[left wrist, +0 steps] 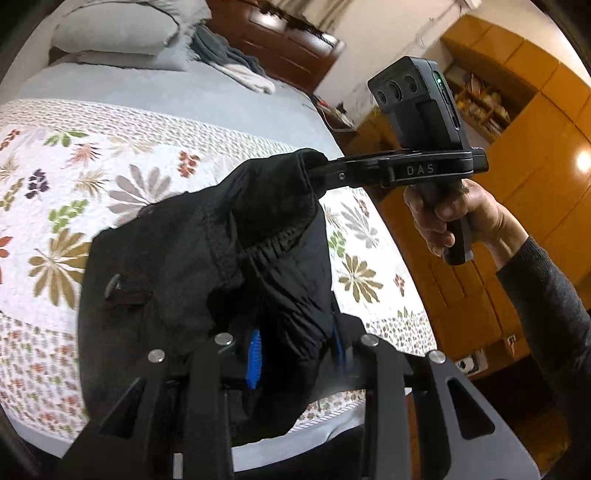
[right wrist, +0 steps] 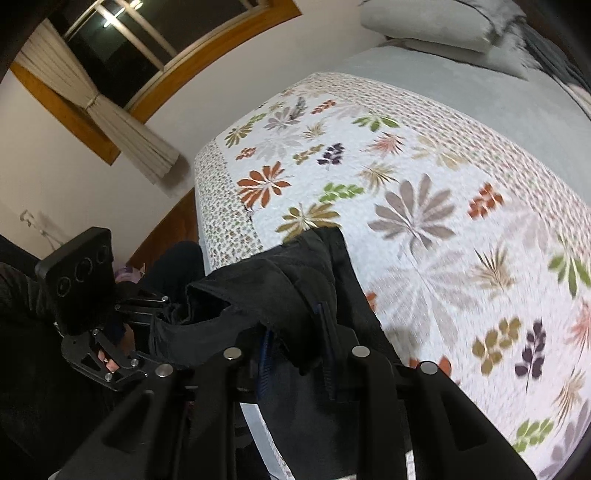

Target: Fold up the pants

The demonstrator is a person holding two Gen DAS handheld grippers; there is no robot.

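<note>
Pants of soft black fabric hang bunched, clenched by left claw and right claw.

quilt open beyond pants; pillows far end; wall left

The pants are plain black, clamped between blue ribbed pads of the left hand-held gripper, whose frame is matte black with silver rivets. Ahead of it the right hand-held gripper is black too, lettered pale grey, with a small green light on its camera block. Beyond both lies the bed's quilt, white with scattered leaf sprays in rust, olive, green, taupe and purple, edged by a small-leaf border. The sheet past it is pale grey. A dark grey sleeve covers the right arm.
</note>
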